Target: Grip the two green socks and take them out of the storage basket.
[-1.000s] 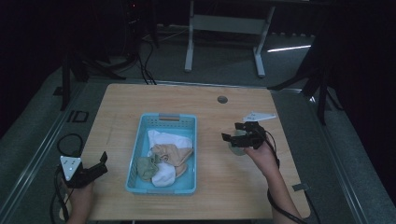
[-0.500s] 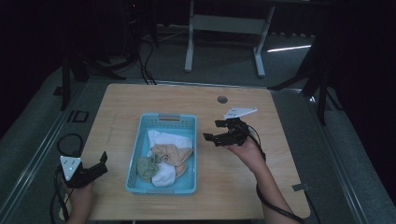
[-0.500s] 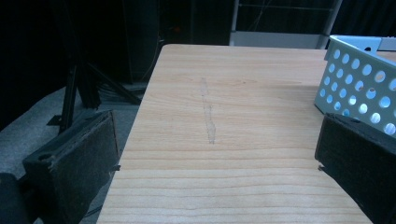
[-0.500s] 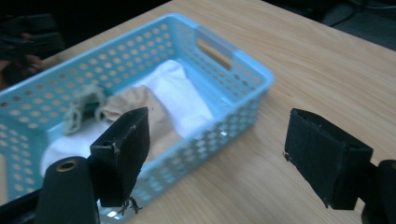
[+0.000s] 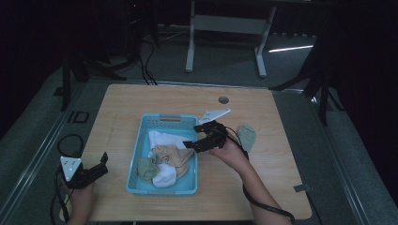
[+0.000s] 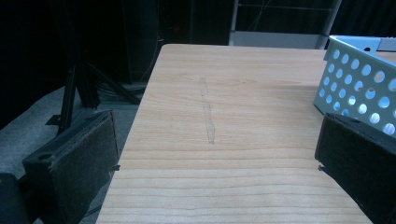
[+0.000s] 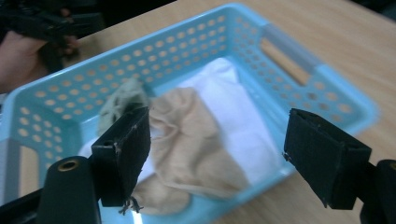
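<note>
One green sock [image 5: 246,136] lies out on the table [image 5: 141,101] already, while I bring my right gripper [image 5: 197,140], jaws spread and empty, over the blue basket [image 5: 162,187] toward the tan sock [image 5: 171,154]; left gripper [image 5: 96,169] waits open.

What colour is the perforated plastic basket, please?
Light blue perforated plastic basket, clearest in the right gripper view.

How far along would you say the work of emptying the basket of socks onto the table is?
Done: one green sock lies on the table, right of the blue basket. In hand: the right gripper, open and holding nothing, is at the basket's right rim, aimed at the tan sock. Left: the tan, white and green pieces in the basket. The left gripper rests open.
</note>
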`<state>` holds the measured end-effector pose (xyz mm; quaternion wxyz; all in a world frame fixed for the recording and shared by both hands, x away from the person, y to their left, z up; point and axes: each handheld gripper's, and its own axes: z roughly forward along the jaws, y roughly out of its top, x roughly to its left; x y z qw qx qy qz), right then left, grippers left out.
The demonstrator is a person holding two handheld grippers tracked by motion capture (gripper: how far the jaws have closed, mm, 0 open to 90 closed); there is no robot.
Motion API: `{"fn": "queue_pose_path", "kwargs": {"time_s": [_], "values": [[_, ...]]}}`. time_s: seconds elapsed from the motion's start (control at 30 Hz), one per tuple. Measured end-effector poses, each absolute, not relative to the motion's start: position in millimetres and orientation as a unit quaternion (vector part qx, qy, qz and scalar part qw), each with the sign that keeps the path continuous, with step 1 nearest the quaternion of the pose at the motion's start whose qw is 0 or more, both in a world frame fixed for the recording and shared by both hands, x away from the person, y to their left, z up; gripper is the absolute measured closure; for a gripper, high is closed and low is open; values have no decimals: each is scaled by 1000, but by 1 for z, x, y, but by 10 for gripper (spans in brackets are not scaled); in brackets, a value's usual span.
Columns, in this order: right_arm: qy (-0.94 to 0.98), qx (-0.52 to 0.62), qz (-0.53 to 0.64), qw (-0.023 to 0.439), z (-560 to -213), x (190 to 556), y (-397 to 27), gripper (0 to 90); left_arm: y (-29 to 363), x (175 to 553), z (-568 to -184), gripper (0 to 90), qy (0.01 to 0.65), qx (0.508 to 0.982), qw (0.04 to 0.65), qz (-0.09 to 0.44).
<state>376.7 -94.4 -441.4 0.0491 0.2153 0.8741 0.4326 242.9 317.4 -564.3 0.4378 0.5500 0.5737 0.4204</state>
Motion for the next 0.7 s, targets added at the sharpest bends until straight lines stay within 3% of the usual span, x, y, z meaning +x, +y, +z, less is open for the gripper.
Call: {"fn": "queue_pose_path", "kwargs": {"time_s": [0.13,0.3,0.7], "values": [[881,202,427,40,-446,374,-82,225,318,243,-564,0,574,550,438,420],[894,173,414,22,-455,368,-55,302,318,243,-564,0,573,550,439,420],[909,137,394,-3,-466,360,-10,312,318,243,-564,0,573,551,440,418]]}}
